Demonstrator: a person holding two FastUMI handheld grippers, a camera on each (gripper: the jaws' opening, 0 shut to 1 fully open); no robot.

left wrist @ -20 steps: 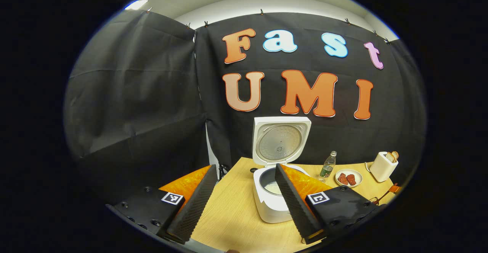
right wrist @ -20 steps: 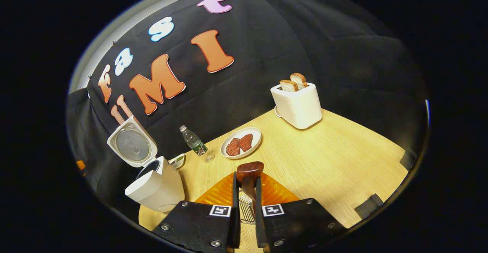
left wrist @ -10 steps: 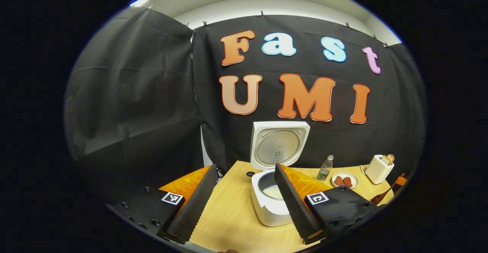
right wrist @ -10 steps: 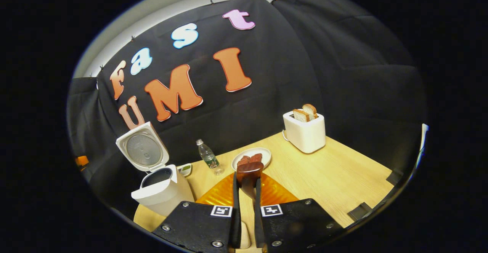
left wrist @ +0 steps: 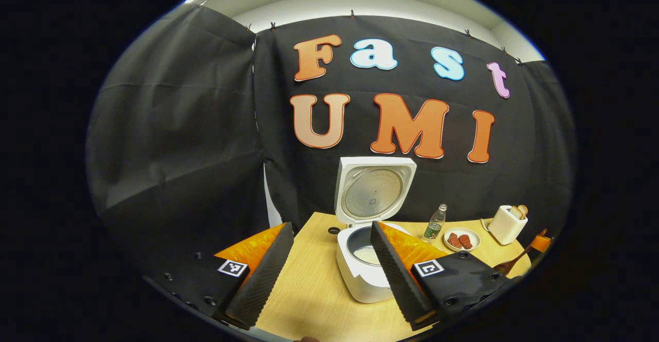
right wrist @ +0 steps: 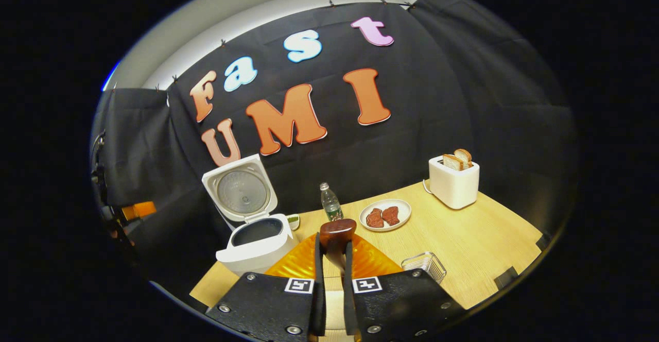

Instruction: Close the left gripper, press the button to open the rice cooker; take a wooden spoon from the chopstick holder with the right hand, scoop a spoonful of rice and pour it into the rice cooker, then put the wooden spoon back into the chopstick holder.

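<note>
The wooden spoon (right wrist: pixel 337 231) is clamped by its handle between the closed fingers of the right gripper (right wrist: pixel 330 259), bowl end forward and raised above the table (right wrist: pixel 479 244). Whether the bowl carries rice cannot be told. The rice cooker (right wrist: pixel 256 239) stands to that gripper's left with its lid (right wrist: pixel 240 188) up; the left gripper view shows white rice in the pot (left wrist: pixel 368 253). The left gripper (left wrist: pixel 329 259) hangs wide open in front of the cooker, holding nothing. A clear wire-ribbed container (right wrist: pixel 423 266) sits just right of the right gripper; bottle (right wrist: pixel 330 203), plate (right wrist: pixel 385 215) and toaster (right wrist: pixel 453 181) stand behind.

Risk: the narrow grip on the handle could let the spoon twist, spilling grains; a swing could strike the lid.
</note>
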